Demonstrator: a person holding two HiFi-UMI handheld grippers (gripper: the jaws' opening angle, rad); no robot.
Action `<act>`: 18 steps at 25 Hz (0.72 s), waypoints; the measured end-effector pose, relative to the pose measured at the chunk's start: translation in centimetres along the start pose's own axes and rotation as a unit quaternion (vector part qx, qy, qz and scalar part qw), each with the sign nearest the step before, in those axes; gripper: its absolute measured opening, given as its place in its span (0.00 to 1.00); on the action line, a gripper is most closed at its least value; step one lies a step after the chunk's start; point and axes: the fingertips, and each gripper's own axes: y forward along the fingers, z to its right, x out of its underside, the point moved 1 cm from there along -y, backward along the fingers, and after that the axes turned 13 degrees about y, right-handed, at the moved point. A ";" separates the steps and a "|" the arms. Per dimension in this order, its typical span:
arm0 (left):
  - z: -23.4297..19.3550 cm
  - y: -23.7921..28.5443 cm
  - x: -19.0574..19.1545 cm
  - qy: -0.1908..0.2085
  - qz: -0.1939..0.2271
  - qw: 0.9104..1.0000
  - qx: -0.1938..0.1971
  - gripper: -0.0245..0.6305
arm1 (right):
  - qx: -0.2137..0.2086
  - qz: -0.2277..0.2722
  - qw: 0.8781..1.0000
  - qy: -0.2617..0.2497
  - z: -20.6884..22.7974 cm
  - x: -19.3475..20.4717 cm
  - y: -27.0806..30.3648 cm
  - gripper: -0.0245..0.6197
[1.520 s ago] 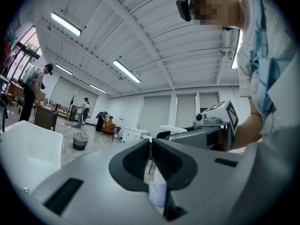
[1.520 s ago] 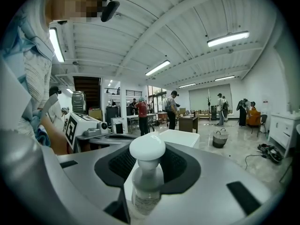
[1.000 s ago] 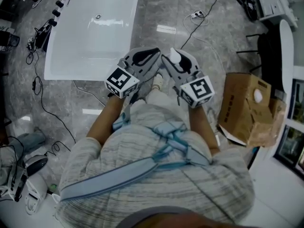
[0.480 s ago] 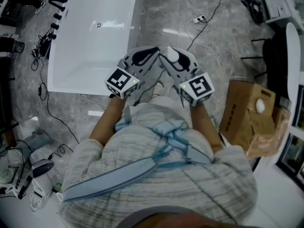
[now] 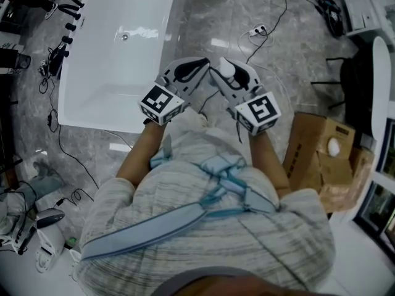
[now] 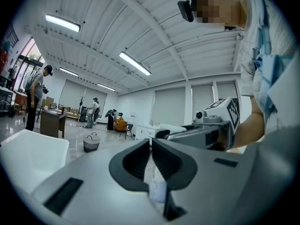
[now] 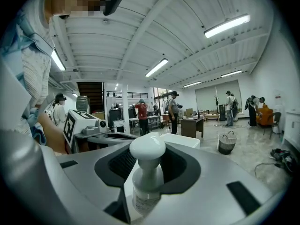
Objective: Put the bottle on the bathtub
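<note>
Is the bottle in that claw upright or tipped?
Upright: the bottle stands clamped between the right gripper's jaws, its white cap on top.

Grey marble floor (image 5: 210,11), loose cables (image 5: 326,6), cardboard box (image 5: 315,150); white ribbed ceiling (image 7: 140,27), strip lights (image 7: 227,26); dark desk (image 7: 191,124), woven basket (image 7: 227,142).

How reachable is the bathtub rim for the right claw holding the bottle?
Probably yes, with a step: the right claw holds the bottle, and the bathtub lies ahead-left across bare floor, past the left claw.
</note>
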 end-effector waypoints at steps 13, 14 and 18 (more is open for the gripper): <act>-7.3 5.8 1.7 -0.005 0.006 1.000 0.022 0.04 | 0.023 -0.021 0.999 0.024 7.0 -2.1 5.8 0.27; -8.3 6.4 1.9 -0.009 0.005 1.000 0.025 0.04 | 0.022 -0.021 0.999 0.029 7.6 -2.6 6.7 0.27; -13.5 8.6 2.3 -0.026 -0.006 0.999 0.027 0.04 | 0.025 -0.018 0.999 0.041 10.1 -5.0 11.1 0.27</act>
